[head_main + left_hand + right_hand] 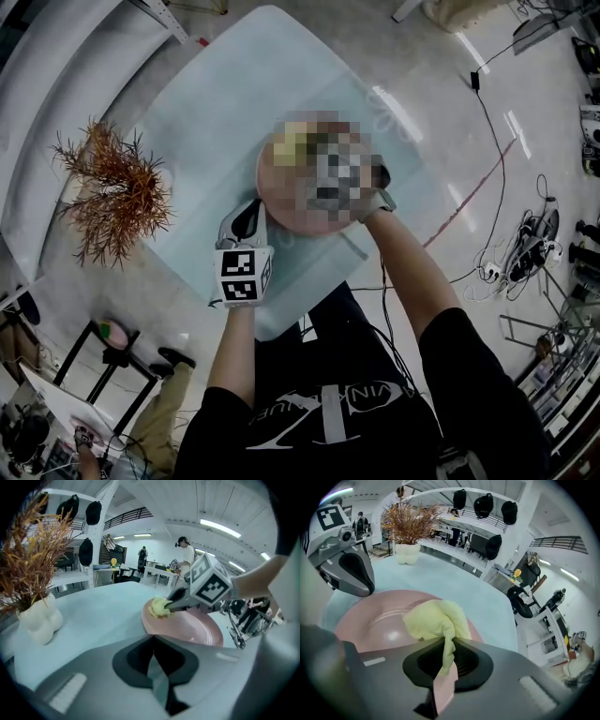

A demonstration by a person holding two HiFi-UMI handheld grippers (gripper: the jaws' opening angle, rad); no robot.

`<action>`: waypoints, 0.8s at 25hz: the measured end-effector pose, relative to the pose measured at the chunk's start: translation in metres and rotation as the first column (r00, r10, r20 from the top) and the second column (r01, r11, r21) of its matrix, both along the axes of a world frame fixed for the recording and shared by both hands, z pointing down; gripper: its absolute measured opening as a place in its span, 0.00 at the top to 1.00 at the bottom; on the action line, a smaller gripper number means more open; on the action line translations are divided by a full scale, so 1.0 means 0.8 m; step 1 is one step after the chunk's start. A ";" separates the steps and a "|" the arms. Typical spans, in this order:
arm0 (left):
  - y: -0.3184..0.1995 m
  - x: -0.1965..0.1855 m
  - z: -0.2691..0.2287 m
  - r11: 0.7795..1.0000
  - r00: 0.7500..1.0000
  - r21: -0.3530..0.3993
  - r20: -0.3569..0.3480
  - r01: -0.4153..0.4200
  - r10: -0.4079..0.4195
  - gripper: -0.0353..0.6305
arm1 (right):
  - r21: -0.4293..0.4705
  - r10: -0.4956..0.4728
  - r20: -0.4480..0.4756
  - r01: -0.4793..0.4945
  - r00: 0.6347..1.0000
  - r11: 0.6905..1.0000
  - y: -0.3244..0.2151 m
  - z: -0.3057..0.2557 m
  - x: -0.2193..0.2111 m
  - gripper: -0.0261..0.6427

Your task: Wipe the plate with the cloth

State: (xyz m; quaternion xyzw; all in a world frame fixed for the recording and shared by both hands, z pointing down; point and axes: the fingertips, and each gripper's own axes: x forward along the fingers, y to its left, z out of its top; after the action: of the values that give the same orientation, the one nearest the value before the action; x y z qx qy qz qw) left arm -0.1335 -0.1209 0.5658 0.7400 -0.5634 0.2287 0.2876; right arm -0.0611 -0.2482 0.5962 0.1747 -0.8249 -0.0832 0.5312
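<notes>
Right gripper (445, 643) pinches yellow cloth (433, 618) against pink plate (370, 618). Left gripper (152, 638): jaws pressed together, just beside plate's rim.

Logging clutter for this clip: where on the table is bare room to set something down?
Bare table lies beyond the plate at the far end, and between the plate and the plant's vase. Crowded: around the plate, where the left tongs sit shut by its rim and the right tongs hold the cloth over it.
</notes>
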 end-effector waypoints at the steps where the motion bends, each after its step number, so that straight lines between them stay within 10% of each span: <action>1: 0.000 0.000 0.001 1.000 1.000 -0.002 -0.001 -0.001 0.001 0.95 | -0.005 0.028 0.001 -0.028 1.000 1.000 -0.003 0.000 0.008 0.90; 11: 0.000 -0.003 0.002 1.000 1.000 -0.014 0.004 0.010 -0.010 0.95 | -0.100 0.274 0.009 -0.272 0.962 0.957 0.015 0.002 0.094 0.90; 20: 0.000 0.000 -0.001 1.000 1.000 -0.016 0.000 0.012 -0.012 0.95 | -0.159 0.194 -0.077 -0.204 0.978 0.966 0.092 0.003 0.111 0.91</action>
State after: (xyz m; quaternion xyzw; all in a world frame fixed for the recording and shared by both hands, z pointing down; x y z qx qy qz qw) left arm -0.1332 -0.1211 0.5651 0.7343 -0.5660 0.2315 0.2947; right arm 0.0276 -0.1744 0.5985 0.2091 -0.7908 0.0341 0.5743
